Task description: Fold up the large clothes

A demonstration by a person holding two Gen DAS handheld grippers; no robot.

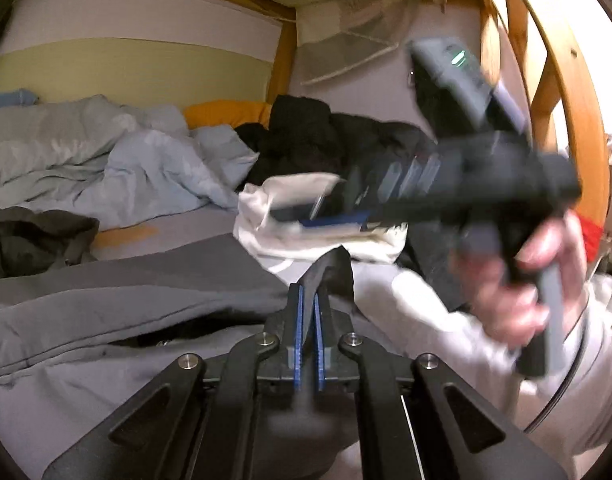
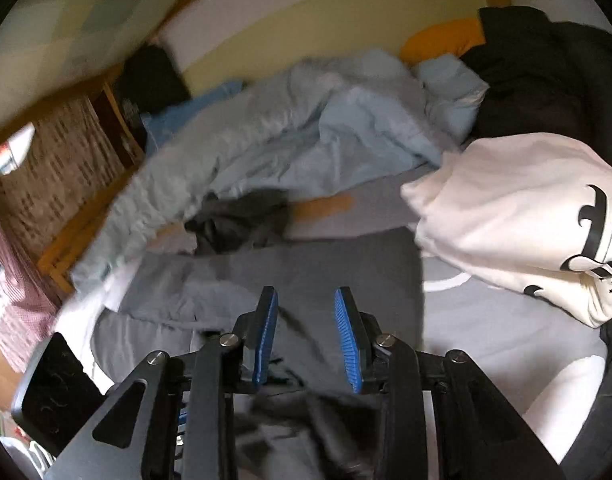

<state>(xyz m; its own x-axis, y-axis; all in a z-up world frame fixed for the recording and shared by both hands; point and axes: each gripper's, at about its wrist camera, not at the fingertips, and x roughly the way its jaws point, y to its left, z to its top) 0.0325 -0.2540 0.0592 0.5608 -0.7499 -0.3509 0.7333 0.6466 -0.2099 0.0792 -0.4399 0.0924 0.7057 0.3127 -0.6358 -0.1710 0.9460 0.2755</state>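
A large grey garment (image 1: 125,300) (image 2: 306,264) lies spread on the bed. My left gripper (image 1: 310,296) is shut on a fold of it, and dark cloth rises in a peak from between the blue pads. My right gripper (image 2: 306,300) hangs above the same garment, its jaws apart and nothing pinched between them. In the left wrist view the right gripper (image 1: 318,210) is blurred, carried by a hand (image 1: 538,280), with its fingertips over a white sweatshirt (image 1: 273,232).
The white sweatshirt (image 2: 506,220) has a black print. A light blue duvet (image 2: 306,128) is bunched at the back beside a black clothes pile (image 2: 546,80). A crumpled dark grey garment (image 2: 241,220) lies on the left. A wicker basket (image 2: 53,168) stands beyond the bed's wooden frame (image 1: 546,80).
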